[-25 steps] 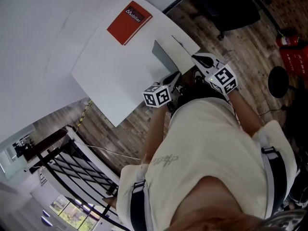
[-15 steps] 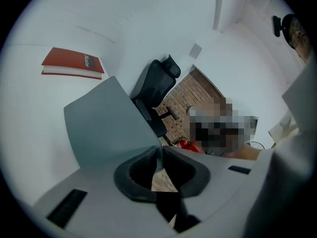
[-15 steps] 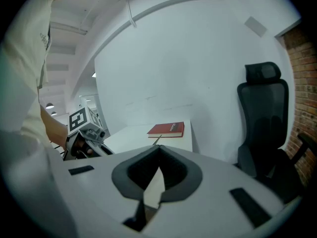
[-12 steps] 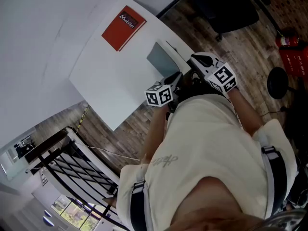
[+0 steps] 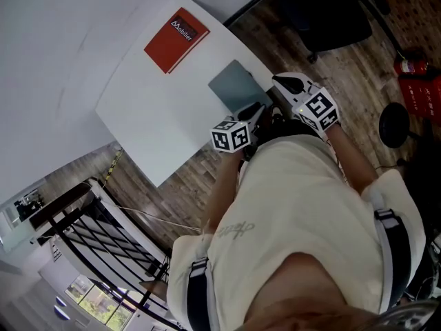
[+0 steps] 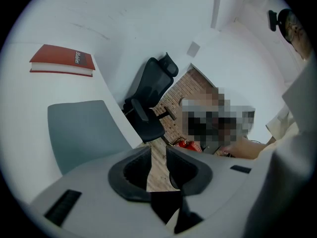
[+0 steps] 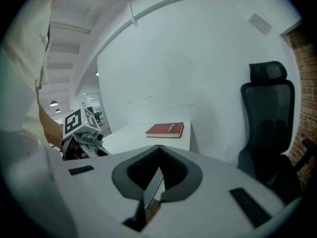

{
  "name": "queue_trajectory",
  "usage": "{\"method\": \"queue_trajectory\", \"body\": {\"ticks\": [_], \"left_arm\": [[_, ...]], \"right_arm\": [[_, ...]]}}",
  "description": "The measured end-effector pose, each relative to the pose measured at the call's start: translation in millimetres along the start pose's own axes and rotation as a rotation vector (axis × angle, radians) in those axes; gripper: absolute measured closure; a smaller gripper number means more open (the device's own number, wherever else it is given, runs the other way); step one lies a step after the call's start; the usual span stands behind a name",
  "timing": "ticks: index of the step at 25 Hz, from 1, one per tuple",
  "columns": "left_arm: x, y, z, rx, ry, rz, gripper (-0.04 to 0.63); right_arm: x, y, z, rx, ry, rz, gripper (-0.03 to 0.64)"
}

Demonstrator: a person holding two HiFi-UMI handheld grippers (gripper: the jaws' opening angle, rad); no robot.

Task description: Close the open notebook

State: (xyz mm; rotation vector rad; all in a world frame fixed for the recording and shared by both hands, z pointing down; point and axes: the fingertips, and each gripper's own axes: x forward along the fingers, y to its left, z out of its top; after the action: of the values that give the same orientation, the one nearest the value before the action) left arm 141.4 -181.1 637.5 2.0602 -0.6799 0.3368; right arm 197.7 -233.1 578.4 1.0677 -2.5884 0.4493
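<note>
The grey notebook [image 5: 238, 88] lies shut and flat on the white table [image 5: 151, 109], near its right corner; in the left gripper view the notebook [image 6: 84, 133] sits just left of the jaws. My left gripper [image 5: 255, 109] hovers at the notebook's near edge. Its jaws [image 6: 158, 150] have just been opening and stand apart with nothing between them. My right gripper [image 5: 289, 85] is beside the table's right edge, off the notebook; its tips [image 7: 159, 148] meet, and I see nothing gripped.
A red book [image 5: 176, 31] lies at the table's far end. A black office chair [image 5: 324, 12] stands on the wooden floor beyond the right edge. A round stool [image 5: 393, 123] and red extinguisher [image 5: 413, 61] are further right.
The notebook's cover stood raised a second ago, sank lower, and now lies flat and shut. Both grippers drew back a little towards the person.
</note>
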Motion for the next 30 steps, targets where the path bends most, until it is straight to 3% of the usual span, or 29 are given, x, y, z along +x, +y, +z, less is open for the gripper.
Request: {"method": "queue_trajectory", "body": {"ticks": [8,17,21,24,30], "left_arm": [[-42,22,10,-0.04,-0.078,0.082,0.508],[-125,58,23,-0.049,-0.208,0.215,0.508],[-164,73,36,0.002,-0.291,0.289,0.516],[-191,81,47,0.07,-0.346,0.379,0.562],[-252,70,100,0.23,-0.489,0.516,0.571]], "right_arm": [[12,18,-4,0.026,0.015,0.032,0.609],[49,67,36,-0.06,-0.018,0.126,0.609],[53,89,68,-0.12,-0.083,0.13,0.609],[45,105,99,-0.178,-0.132,0.142,0.609],[38,124,153,-0.261,-0.189,0.179,0.609]]}}
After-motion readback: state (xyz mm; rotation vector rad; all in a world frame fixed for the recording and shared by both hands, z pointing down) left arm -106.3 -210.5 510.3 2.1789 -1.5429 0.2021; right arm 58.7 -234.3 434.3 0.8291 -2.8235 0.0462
